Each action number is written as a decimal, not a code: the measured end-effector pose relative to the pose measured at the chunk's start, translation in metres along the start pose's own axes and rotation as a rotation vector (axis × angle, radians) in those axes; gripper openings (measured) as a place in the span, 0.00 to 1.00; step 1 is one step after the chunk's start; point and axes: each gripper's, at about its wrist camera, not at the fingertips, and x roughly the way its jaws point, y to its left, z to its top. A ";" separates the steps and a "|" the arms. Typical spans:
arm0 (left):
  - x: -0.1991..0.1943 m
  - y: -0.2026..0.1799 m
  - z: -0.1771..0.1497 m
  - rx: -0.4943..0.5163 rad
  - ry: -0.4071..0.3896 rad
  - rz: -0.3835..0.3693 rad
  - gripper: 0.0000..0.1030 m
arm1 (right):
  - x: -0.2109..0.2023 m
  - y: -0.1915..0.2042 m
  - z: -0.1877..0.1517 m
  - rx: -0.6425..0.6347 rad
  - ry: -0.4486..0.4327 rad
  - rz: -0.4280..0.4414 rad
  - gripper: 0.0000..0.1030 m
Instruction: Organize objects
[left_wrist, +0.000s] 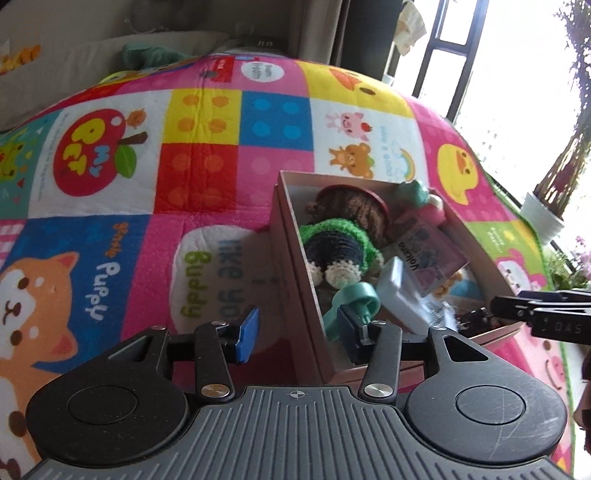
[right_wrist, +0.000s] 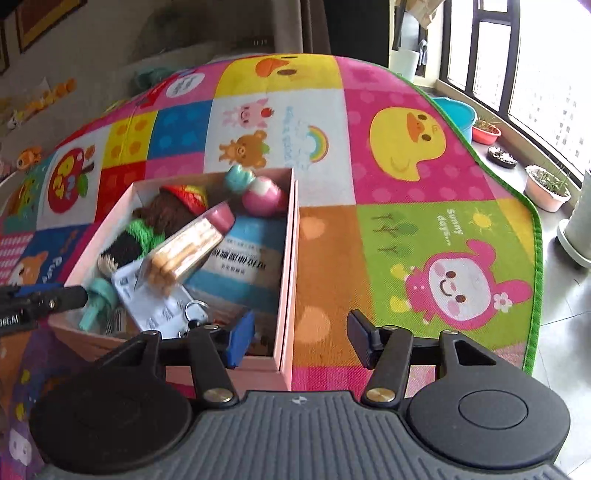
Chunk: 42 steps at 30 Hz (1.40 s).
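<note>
Over the filled pink box (right_wrist: 286, 258) on the play mat (right_wrist: 406, 229), my left tool (left_wrist: 299, 330) and right tool (right_wrist: 301, 339) straddle opposite walls, jaws apart, unclamped; next, I judge, both must close to shift it.

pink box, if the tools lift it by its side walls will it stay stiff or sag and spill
The pink box looks like thin-walled card, so its sides would probably flex if pinched. It is packed with a knitted doll, a snack pack and more, so likely bottom-heavy. The pack leans loosely and may slide if the box tilts.
</note>
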 end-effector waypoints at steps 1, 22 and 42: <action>0.001 0.002 -0.001 0.010 0.002 0.020 0.59 | -0.001 0.004 -0.003 -0.007 -0.017 0.001 0.47; -0.017 0.078 -0.009 -0.066 -0.046 0.119 0.88 | 0.007 0.099 -0.009 -0.207 -0.084 -0.003 0.38; -0.027 0.074 -0.015 -0.079 -0.095 0.120 0.84 | 0.002 0.074 -0.018 -0.152 -0.149 -0.038 0.55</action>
